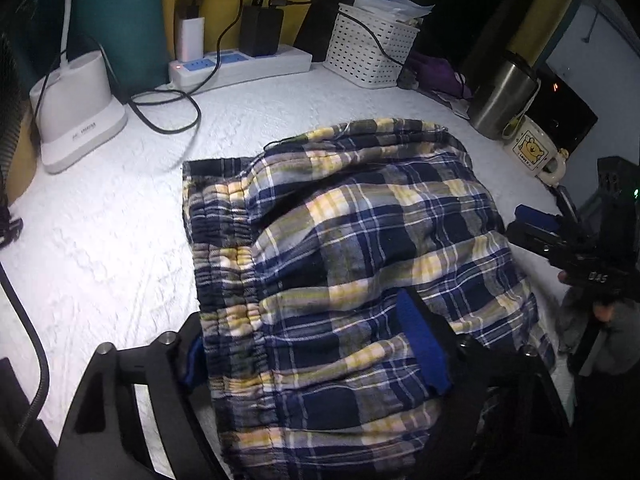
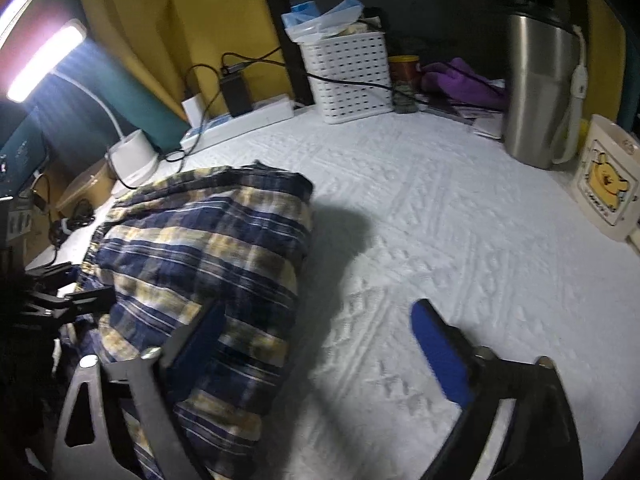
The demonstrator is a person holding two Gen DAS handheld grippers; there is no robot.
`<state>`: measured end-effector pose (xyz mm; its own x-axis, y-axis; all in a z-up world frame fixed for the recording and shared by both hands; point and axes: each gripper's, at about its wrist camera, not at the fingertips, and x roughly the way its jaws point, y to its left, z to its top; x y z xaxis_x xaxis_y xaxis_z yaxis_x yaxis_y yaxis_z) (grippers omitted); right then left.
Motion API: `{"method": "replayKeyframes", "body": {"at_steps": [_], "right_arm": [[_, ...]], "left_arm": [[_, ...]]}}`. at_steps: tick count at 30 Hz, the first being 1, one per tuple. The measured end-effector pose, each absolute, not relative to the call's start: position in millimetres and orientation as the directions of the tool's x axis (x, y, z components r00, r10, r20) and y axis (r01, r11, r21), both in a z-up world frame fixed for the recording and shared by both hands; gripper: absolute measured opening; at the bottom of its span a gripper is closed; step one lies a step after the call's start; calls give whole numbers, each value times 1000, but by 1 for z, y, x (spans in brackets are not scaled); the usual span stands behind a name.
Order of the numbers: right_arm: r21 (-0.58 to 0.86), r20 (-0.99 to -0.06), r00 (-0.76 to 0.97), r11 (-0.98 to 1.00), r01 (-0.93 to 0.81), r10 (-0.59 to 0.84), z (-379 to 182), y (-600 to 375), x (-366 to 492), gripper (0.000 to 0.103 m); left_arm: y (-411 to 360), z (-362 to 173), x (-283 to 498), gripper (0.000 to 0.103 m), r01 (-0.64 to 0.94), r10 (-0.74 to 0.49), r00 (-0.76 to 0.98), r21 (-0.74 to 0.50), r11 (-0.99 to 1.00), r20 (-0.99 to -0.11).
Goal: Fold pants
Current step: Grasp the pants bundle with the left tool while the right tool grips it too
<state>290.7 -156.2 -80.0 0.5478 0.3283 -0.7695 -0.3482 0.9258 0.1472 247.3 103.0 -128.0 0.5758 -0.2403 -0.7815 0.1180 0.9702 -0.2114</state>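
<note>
The left gripper (image 1: 316,344) has its jaws spread astride the near waistband end of the plaid pants (image 1: 340,248), pads seemingly loose. The right gripper (image 2: 320,344) gapes, nothing gripped. The pants lie bunched mid-bench (image 1: 120,220), probably set down folded. A far white basket (image 1: 368,52) holds packets.

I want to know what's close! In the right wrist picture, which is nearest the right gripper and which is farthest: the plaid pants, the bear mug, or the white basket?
From the right gripper:
1. Plaid pants, on the left, right by the left finger.
2. Bear mug, off at the right edge of the white cover.
3. White basket, at the back by the wall.
</note>
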Motion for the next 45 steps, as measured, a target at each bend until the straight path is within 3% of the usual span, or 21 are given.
{"method": "replayKeyframes", "body": {"at_steps": [8, 18, 22, 29, 32, 35, 45], "right_arm": [[215, -772, 495, 896, -388, 399, -91, -135, 300, 97], [201, -784, 415, 821, -534, 462, -96, -83, 302, 96], [201, -780, 413, 814, -545, 469, -95, -81, 300, 79], [200, -773, 413, 803, -562, 481, -95, -75, 295, 45], [203, -767, 414, 797, -568, 490, -93, -73, 290, 36], [206, -754, 426, 796, -569, 500, -88, -75, 285, 30], [181, -687, 493, 783, -595, 533, -55, -82, 259, 27]], "left_arm": [[108, -128, 241, 60, 101, -223, 608, -205, 974, -762], [96, -131, 239, 63, 149, -206, 626, -144, 978, -752], [97, -130, 239, 60, 133, -196, 630, -145, 980, -752], [87, -128, 235, 31, 167, -212, 626, -137, 976, -750], [81, -125, 233, 27, 178, -201, 633, -112, 978, -748], [81, -120, 230, 26, 174, -206, 641, -122, 977, -740], [75, -87, 206, 25, 179, -197, 709, -98, 979, -677]]}}
